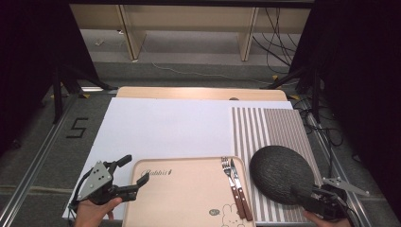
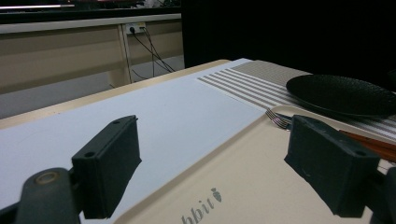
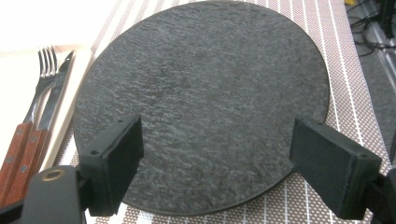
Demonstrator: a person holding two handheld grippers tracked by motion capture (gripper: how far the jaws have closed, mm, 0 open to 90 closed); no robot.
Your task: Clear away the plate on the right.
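A beige tray [image 1: 189, 194] printed with "Rabbit" lies at the table's near edge. A fork [image 1: 227, 169] and a knife [image 1: 238, 182] with wooden handles rest along the tray's right side. A round black plate [image 1: 279, 172] sits on a striped placemat [image 1: 269, 127] to the right. My left gripper [image 1: 138, 169] is open over the tray's left rim; its jaws straddle the tray [image 2: 261, 177], with the fork [image 2: 278, 119] and plate [image 2: 341, 93] beyond. My right gripper [image 1: 302, 194] hovers open at the near edge of the plate [image 3: 201, 102], beside the fork [image 3: 44, 60] and knife [image 3: 58, 88].
A white sheet [image 1: 165, 127] covers most of the wooden table [image 1: 198, 92]. Beyond the table stand pale shelving legs [image 1: 130, 35] and loose cables [image 1: 279, 42] on the floor. Black stands flank both sides, and a "5" [image 1: 77, 127] is marked on the floor at left.
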